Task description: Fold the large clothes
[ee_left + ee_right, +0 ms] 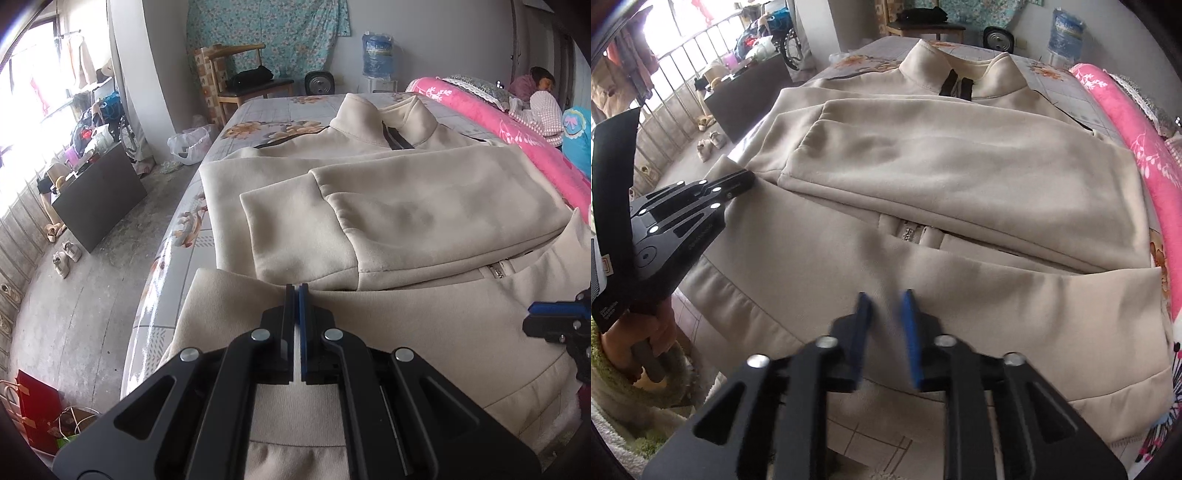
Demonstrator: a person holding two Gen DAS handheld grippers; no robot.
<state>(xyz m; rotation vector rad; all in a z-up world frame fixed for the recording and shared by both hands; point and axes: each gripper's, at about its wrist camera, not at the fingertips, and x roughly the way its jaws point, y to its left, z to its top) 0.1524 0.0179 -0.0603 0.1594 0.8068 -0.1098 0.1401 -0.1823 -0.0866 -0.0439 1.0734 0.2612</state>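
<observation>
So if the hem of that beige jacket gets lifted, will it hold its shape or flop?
The beige jacket will probably flop: its folded sleeves drape softly. It looks like thick fleece, so likely a bit heavy. The left tool pinches the hem without slipping, so grip seems fine.

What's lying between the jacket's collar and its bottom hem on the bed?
The folded sleeves lie across the jacket, between collar and hem; clearest in the right wrist view.
</observation>
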